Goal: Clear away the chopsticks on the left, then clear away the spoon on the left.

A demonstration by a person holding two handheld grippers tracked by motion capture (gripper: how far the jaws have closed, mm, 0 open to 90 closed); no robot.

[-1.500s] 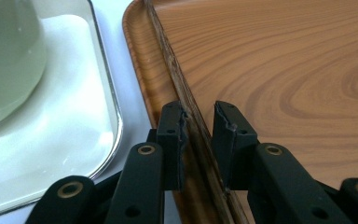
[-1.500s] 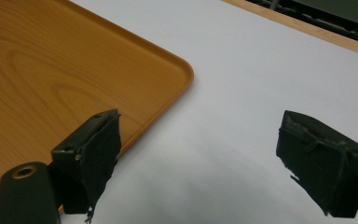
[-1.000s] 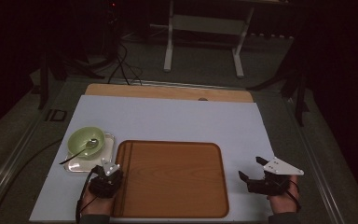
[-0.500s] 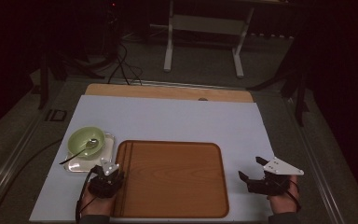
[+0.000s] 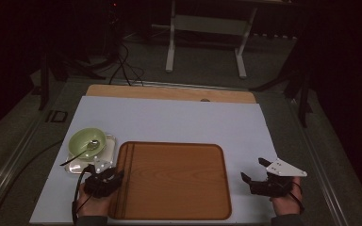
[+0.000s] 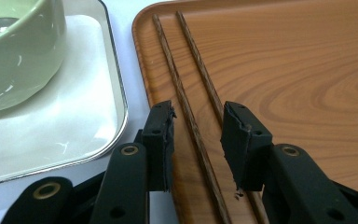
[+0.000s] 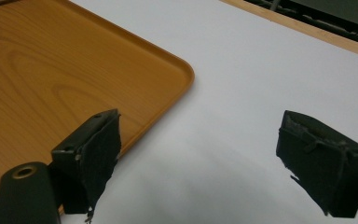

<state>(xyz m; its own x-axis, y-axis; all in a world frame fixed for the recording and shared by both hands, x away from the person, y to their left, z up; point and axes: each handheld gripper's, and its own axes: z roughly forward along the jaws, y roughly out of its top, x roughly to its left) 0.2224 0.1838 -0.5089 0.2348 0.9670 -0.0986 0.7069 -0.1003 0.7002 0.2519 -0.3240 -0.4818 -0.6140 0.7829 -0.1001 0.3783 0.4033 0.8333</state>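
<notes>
Chopsticks [image 6: 191,93], wooden pair: along wooden tray's [image 6: 284,70] left edge. Light, stiff, thin, likely roll-prone; grasp both mid-length. Left gripper [image 6: 196,135] just opening, released, jaws astride them. Right gripper [image 7: 205,154] gaping, empty.

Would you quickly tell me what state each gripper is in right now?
Left gripper: open, fingers just been opening, chopsticks lying loose between them on the tray.
Right gripper: open, holding nothing.

dim high view, dark bg; gripper views sharp, bright.
</notes>
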